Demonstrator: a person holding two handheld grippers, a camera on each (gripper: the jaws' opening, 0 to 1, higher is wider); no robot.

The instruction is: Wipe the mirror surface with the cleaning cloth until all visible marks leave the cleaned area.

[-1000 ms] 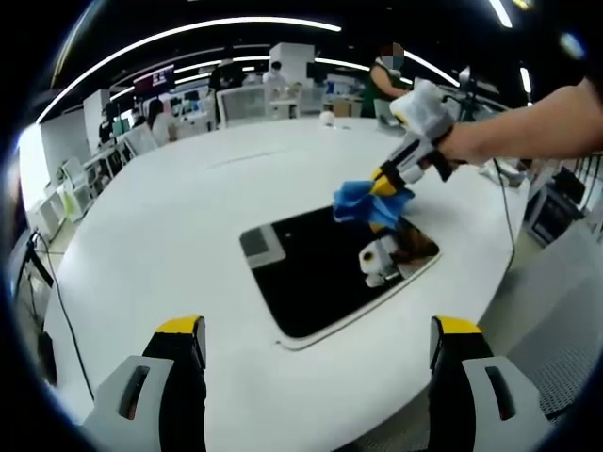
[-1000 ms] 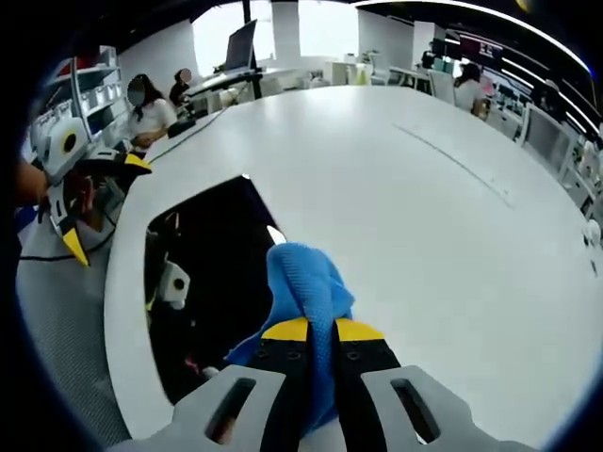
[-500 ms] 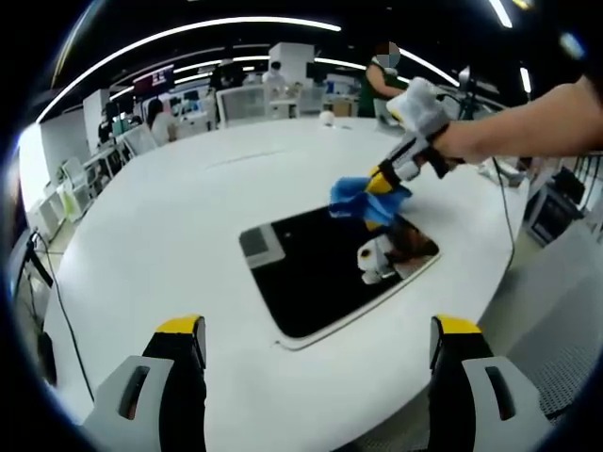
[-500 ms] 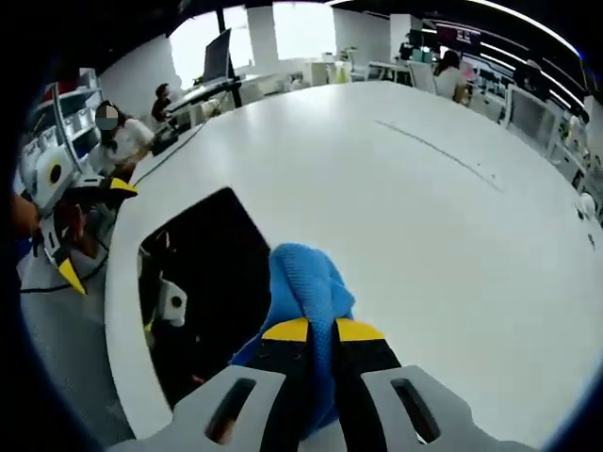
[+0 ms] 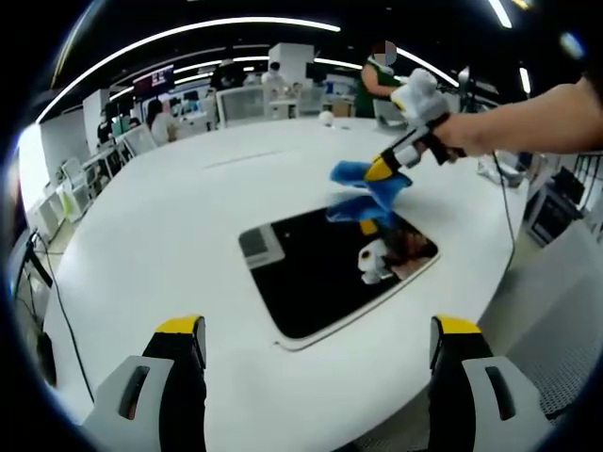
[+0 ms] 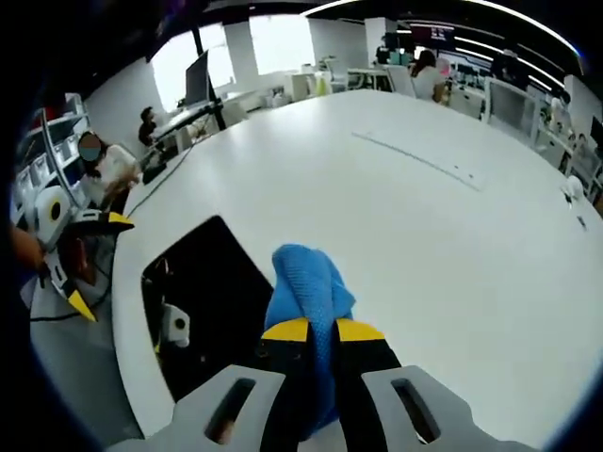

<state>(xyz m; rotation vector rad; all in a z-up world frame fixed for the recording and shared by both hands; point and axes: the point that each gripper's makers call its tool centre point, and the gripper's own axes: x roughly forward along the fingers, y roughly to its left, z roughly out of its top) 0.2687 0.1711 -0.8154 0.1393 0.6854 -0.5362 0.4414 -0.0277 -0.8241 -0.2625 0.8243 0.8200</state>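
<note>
Mirror (image 5: 330,273) is laid flat on the white table (image 5: 170,226), near the table edge, its dark surface reflecting a gripper and the cloth. Blue cleaning cloth (image 5: 363,181) is clamped in the right gripper (image 5: 384,168), whose 2 yellow-tipped jaws are pressed together on it; a person's hand (image 5: 462,139) is wrapped around that gripper's handle. In the left gripper view the cloth is seen lifted clear of the glass, above the mirror's far edge, with its blue reflection directly below it. In the right gripper view the cloth (image 6: 307,292) is bunched up between the closed jaws of the right gripper (image 6: 320,331), with the mirror (image 6: 203,311) to its left and bare table beyond. Left gripper (image 5: 320,331) is held back over the table's near edge, jaws spread wide, nothing between them; it is also seen at the left of the right gripper view (image 6: 77,254). Marks on the glass cannot be made out.
</note>
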